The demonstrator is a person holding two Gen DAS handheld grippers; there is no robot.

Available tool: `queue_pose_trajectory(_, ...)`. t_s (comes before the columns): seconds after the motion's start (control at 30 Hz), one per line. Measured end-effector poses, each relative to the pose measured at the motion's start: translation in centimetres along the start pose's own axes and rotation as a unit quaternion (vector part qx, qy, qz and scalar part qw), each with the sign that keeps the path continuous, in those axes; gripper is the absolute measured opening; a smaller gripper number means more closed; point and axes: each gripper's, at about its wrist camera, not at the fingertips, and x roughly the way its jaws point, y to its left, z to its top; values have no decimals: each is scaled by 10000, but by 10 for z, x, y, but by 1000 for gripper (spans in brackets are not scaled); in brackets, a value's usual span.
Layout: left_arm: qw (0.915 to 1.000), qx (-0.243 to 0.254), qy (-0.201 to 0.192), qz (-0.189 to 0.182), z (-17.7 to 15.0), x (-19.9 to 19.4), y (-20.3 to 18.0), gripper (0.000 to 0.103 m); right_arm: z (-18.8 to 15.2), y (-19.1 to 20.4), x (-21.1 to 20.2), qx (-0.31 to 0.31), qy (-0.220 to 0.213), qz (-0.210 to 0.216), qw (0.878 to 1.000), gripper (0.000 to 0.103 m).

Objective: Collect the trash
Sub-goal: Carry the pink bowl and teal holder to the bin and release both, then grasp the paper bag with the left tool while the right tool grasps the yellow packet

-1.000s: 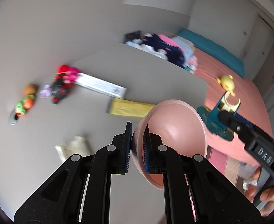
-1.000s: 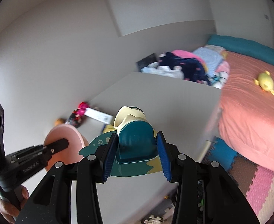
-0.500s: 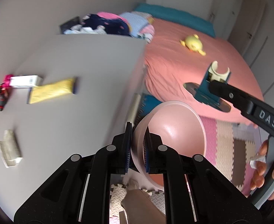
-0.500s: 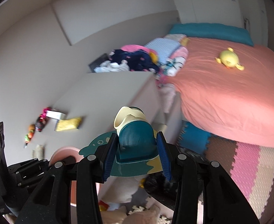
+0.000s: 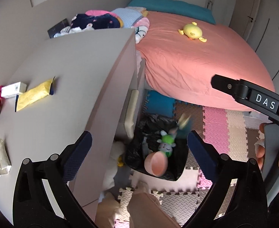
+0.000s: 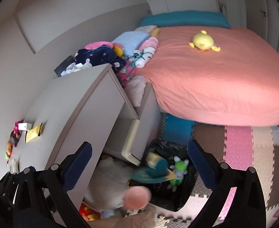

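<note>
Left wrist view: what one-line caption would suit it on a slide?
Jaws opening with nothing between them, the left gripper lets a pink bowl drop into the black-lined bin beside the dresser.

A bed point(image 5: 196, 57) with a salmon sheet fills the far side of the room, a teal pillow point(image 5: 170, 5) across its head and a yellow plush duck point(image 5: 192, 31) lying near the middle. Folded clothes point(image 6: 101, 55) — dark blue, pink, pale blue — are heaped at the far edge of the grey counter point(image 5: 67, 72), against the bed. Foam puzzle mats point(image 6: 238, 148) in pink, blue, brown and cream cover the floor.
</note>
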Motion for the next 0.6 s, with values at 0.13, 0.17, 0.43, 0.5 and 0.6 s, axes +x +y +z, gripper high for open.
queue_pose_trajectory(0.13, 10000, -59, -28, 7, 0, 0, 6, 97, 0, 1, 3, -56, 47, 16, 10000, 100)
queue_pose_trajectory(0.17, 10000, -56, -19, 19, 0, 1, 7, 97, 0, 2, 3, -80, 48, 22, 10000, 100)
queue_pose_trajectory(0.43, 10000, -87, 3, -25, -4, -1, 16, 97, 0, 14, 3, -128, 77, 114, 9998, 100)
queue_pose_trajectory(0.5, 9999, -99, -2, -44, -4, -2, 20, 97, 0, 16, 4, -108, 76, 126, 9998, 100)
queue_pose_trajectory(0.6, 9998, -184, -5, -61, -5, -4, 28, 97, 0, 22, 3, -93, 80, 187, 9997, 100)
